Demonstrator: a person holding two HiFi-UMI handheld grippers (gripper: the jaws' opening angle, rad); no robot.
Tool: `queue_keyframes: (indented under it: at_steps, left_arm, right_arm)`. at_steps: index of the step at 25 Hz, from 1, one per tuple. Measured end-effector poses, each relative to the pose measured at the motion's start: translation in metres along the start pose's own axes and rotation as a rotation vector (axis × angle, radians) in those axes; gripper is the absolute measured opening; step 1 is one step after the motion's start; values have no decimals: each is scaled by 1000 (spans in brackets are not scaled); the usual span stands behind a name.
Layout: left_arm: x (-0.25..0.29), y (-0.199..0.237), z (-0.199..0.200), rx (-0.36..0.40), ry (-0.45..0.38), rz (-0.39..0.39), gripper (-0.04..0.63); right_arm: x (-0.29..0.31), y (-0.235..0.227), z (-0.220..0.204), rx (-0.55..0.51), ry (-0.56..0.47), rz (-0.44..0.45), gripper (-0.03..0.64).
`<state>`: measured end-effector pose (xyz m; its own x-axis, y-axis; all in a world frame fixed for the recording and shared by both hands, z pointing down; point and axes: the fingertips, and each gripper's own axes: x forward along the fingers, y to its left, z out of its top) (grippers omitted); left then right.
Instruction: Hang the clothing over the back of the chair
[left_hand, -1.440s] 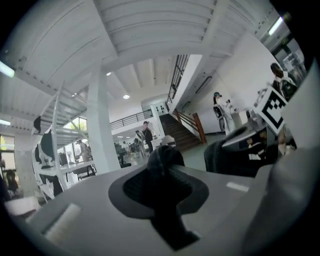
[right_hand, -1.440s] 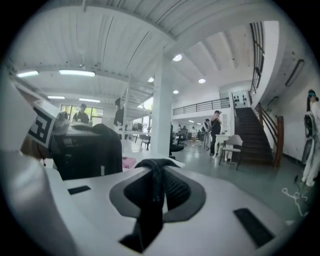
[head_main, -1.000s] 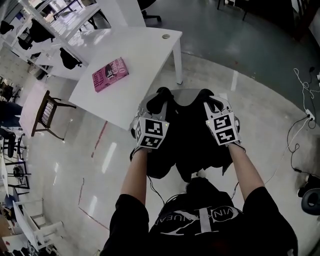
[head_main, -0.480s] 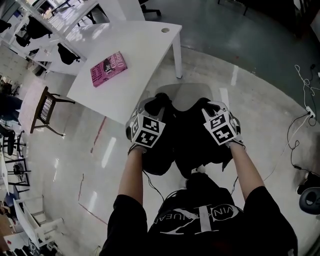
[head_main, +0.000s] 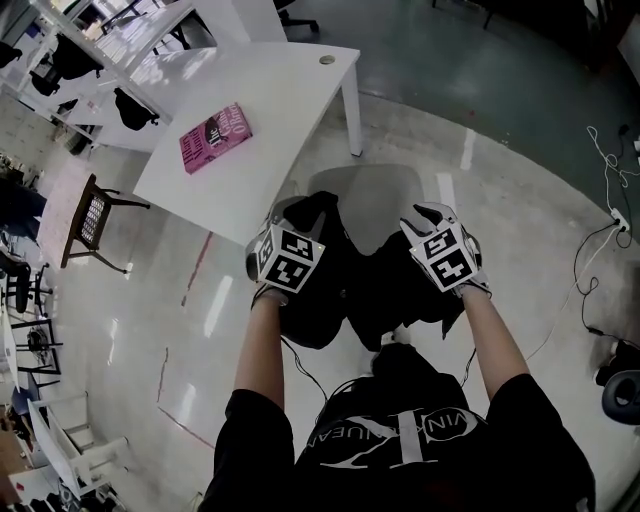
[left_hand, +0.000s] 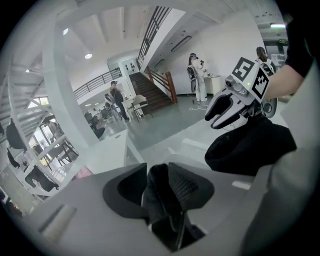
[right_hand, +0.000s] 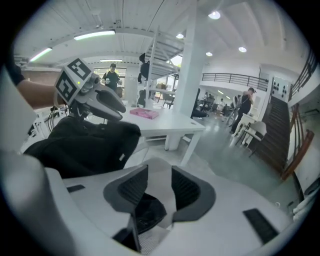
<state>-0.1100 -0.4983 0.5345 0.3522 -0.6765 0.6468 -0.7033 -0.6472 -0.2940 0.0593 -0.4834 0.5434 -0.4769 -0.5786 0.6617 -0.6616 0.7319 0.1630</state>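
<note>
Vs a second ago: both claws sit lower over the chair (head_main: 375, 195), and more grey seat shows between them. Left claw (head_main: 298, 212) has just been opening: jaws spread, with a fold of the black clothing (head_main: 385, 285) still standing between them. Right claw (head_main: 425, 212) has just been opening too: jaws wide apart, cloth only down at their base, nothing pinched. The clothing is plain black, bunched in a thick heap across the chair's near side, sagging in the middle and hanging toward the person. The chair back is hidden under it. White worktop (head_main: 270, 110) beyond carries a pink book (head_main: 215, 137).
</note>
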Motion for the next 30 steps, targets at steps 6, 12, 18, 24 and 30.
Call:
queue_keyframes:
  at_steps: [6,12,18,24,30]
  left_arm:
    - [-5,-6,-2,10,14,3,159]
    - [-23,-3,1,7,-20,58,93]
    - [-41,-6,2,-5,-50,92,12]
    - [-67,-11,7,-60,-101,120,11]
    - [-86,-14,8,-128,-152,129,11]
  right_arm:
    - [-14,7,3,12,-32,-4,138]
    - [-28,9,7,11,-63,-29,75]
    - [-43,17,14,14,-108,-23,46]
    - [-70,21,26,71,-208,-49,26]
    - [-91,24,34,118,-281,-69,21]
